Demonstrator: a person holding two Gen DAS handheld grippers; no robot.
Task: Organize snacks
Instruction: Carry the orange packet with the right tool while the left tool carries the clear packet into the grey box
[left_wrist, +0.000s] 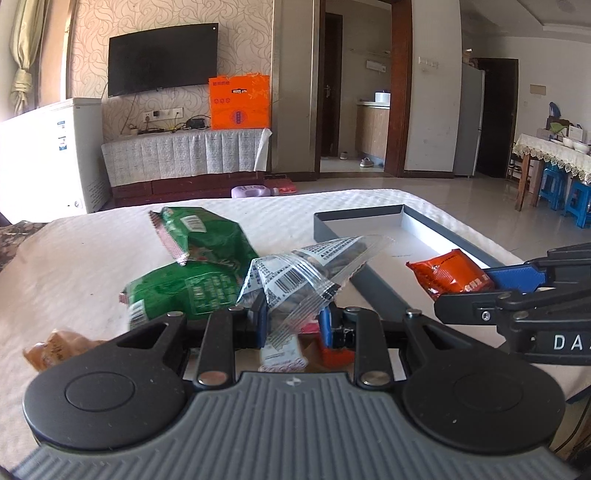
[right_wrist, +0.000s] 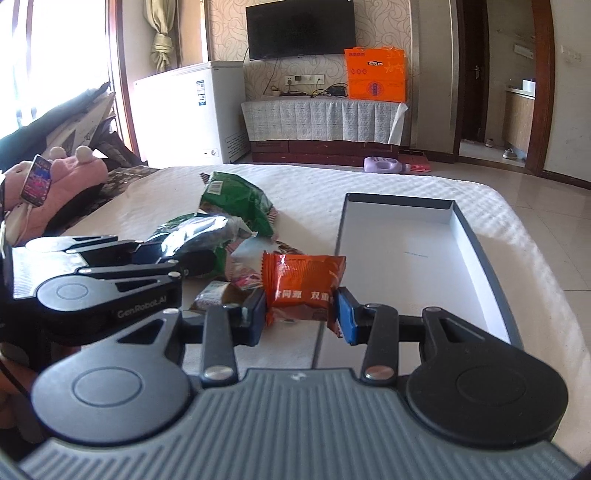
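Observation:
My left gripper (left_wrist: 293, 325) is shut on a clear packet of dark seeds (left_wrist: 310, 277) and holds it above the table. My right gripper (right_wrist: 301, 314) is shut on an orange snack packet (right_wrist: 303, 284), held just left of the grey tray (right_wrist: 480, 258). The orange packet also shows in the left wrist view (left_wrist: 448, 273), over the tray's (left_wrist: 369, 218) near corner. Two green snack bags (left_wrist: 199, 258) lie on the white tablecloth behind the left gripper. They also show in the right wrist view (right_wrist: 236, 203).
A tan wrapped snack (left_wrist: 55, 347) lies at the left of the table. Small red and white packets (right_wrist: 242, 275) lie under the grippers. A pink plush toy and a phone (right_wrist: 37, 181) sit off the table's left. The tray's inside is white.

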